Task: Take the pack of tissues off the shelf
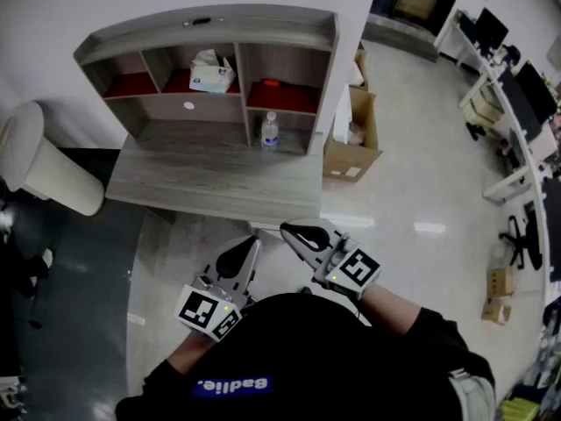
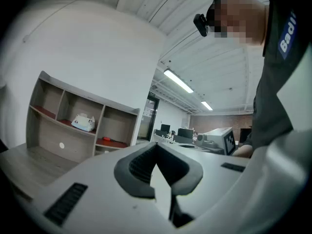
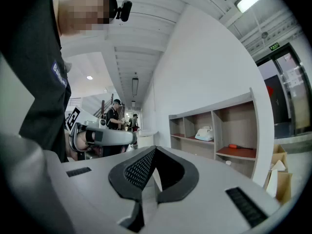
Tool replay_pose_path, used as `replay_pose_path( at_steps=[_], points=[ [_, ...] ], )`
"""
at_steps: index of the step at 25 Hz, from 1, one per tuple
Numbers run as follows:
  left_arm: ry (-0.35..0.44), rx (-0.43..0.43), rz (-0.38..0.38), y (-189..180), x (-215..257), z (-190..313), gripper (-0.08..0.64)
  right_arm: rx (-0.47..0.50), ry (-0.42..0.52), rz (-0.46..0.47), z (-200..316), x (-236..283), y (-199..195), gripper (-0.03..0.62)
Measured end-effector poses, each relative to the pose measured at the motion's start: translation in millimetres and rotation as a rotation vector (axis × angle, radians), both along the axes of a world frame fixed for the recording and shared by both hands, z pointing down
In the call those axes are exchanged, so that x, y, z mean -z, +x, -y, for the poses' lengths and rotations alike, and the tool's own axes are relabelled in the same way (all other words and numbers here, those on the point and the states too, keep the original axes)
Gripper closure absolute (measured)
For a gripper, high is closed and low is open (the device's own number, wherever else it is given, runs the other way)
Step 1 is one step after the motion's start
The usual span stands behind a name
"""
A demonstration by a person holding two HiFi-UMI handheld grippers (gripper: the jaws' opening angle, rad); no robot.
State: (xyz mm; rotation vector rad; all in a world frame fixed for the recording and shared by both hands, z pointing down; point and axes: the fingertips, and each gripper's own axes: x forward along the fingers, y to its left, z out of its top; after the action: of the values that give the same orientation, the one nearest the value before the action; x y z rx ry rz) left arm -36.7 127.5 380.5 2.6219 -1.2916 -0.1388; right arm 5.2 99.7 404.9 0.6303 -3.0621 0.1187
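Observation:
The pack of tissues (image 1: 211, 72) is white and light blue and sits in the middle compartment of the grey shelf unit (image 1: 206, 26). It shows small in the left gripper view (image 2: 83, 123) and in the right gripper view (image 3: 205, 133). My left gripper (image 1: 248, 246) is held low near the person's body, short of the desk, jaws shut with nothing between them. My right gripper (image 1: 290, 231) is beside it, also shut and empty. Both are well away from the shelf.
A grey desk top (image 1: 210, 178) lies in front of the shelf. A water bottle (image 1: 270, 131) stands under the right compartment, which holds a red-handled tool (image 1: 271, 83). A cardboard box (image 1: 352, 139) stands right of the desk, a white bin (image 1: 44, 160) to its left.

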Motion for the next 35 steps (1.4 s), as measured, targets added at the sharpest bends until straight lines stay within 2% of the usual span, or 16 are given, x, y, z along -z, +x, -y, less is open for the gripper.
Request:
replay_pose_path(
  at_steps=[15, 21, 35],
  points=[
    [-0.002, 0.022, 0.002, 0, -2, -3, 0.558, 0.024, 0.003, -0.003, -2, -3, -1, 0.563],
    [-0.003, 0.031, 0.007, -1, -2, -1, 0.558, 0.043, -0.013, 0.025, -4, 0, -2, 0.563],
    [0.023, 0.065, 0.032, 34, 8, 11, 0.558, 0.071, -0.012, 0.026, 9, 1, 37, 0.563]
  ],
)
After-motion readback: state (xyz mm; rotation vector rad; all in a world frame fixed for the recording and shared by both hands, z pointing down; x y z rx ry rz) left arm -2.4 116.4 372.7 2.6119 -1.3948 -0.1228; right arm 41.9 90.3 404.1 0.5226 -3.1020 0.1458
